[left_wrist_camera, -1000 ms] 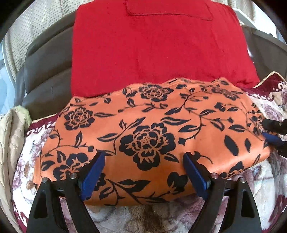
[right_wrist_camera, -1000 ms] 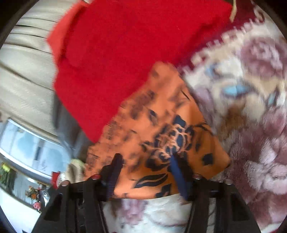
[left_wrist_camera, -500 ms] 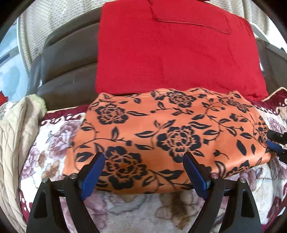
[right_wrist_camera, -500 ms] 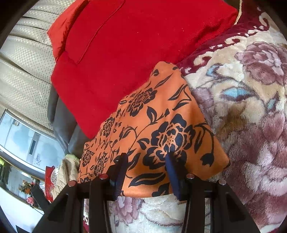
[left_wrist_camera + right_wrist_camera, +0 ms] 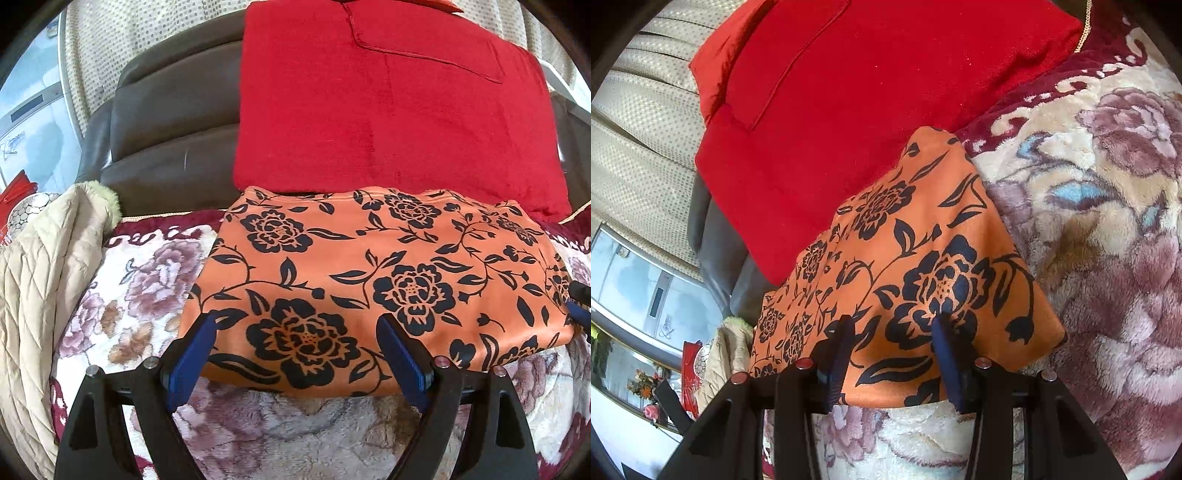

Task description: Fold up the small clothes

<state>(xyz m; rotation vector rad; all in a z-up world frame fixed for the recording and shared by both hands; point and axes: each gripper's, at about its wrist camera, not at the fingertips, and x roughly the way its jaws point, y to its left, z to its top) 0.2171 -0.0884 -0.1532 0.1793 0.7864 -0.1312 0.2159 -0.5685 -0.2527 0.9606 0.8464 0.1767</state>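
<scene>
An orange garment with black flowers (image 5: pixel 369 280) lies folded in a flat rectangle on the plush floral blanket (image 5: pixel 147 280); it also shows in the right wrist view (image 5: pixel 916 266). My left gripper (image 5: pixel 295 354) is open at the garment's near edge, blue pads wide apart, holding nothing. My right gripper (image 5: pixel 892 354) is open with a narrower gap at the garment's right end, its pads over the cloth edge. Its tips show at the far right of the left wrist view (image 5: pixel 580 306).
A large red cushion (image 5: pixel 388 103) leans on the dark leather sofa back (image 5: pixel 166 129) just behind the garment. A beige quilted coat (image 5: pixel 40 288) lies at the left. A window (image 5: pixel 639 295) is at the left in the right wrist view.
The left gripper has drawn back and to the left, so the garment sits farther off and to the right. The right gripper's pads have closed in somewhat over the garment's end.
</scene>
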